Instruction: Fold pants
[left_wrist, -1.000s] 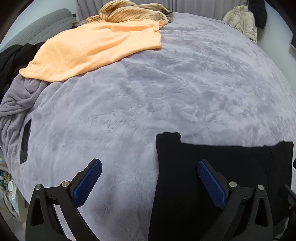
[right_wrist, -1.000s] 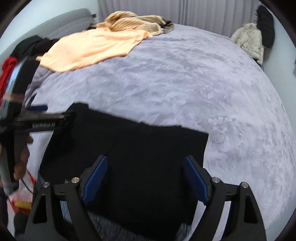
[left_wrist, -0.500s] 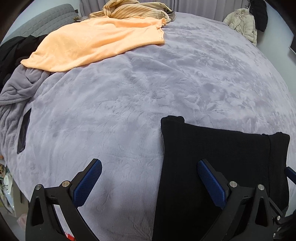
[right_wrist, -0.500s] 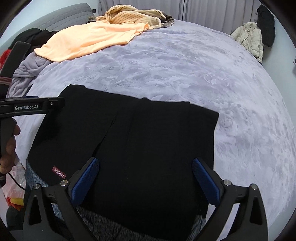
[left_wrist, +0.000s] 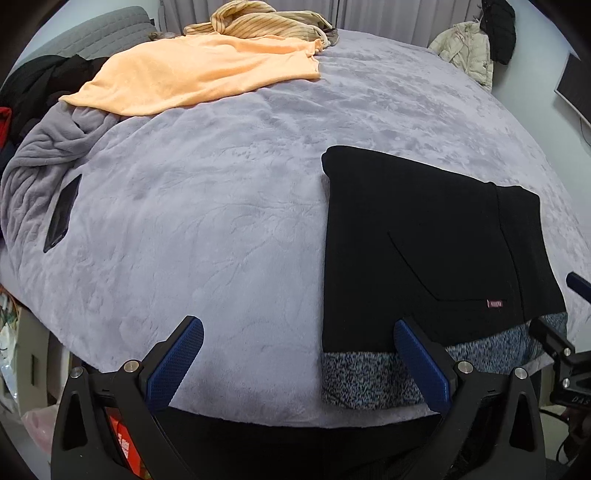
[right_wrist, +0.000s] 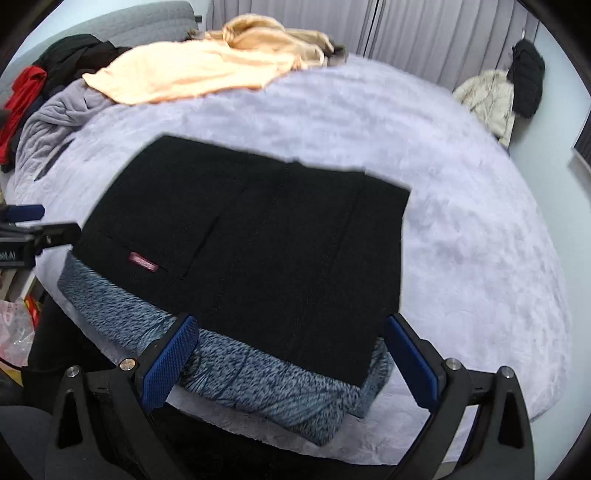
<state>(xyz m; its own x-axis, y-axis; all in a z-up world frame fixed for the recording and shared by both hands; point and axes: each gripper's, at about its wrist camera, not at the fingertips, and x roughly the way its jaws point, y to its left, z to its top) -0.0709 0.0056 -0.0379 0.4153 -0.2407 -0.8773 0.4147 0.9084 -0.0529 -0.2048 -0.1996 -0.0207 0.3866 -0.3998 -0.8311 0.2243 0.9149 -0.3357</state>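
We have both grippers off the cloth now. A second ago the right gripper (right_wrist: 291, 354) hung low over the black pants (right_wrist: 258, 236) with its jaws somewhat narrower; they have since spread to their widest and stand apart with nothing pressed between them, and the view has drawn back so the whole folded stack shows. The left gripper (left_wrist: 295, 362) has pulled back too — its jaws are wide apart over bare blanket (left_wrist: 207, 229), one pad just over the stack's near left corner without gripping it. The pants lie folded into a neat rectangle near the bed's front edge, resting on a speckled blue-grey garment (right_wrist: 258, 373) whose edge sticks out along the near side. To us that retreat reads as a release after the last fold: the rectangle sits flat, edges roughly square, a small red tag (right_wrist: 144, 263) showing on top. We judge the fold done or nearly so — what may remain is a smoothing pass or moving the stack aside. The orange top (left_wrist: 199, 74) and the striped piece (left_wrist: 258, 22) at the far side lie well apart from it.
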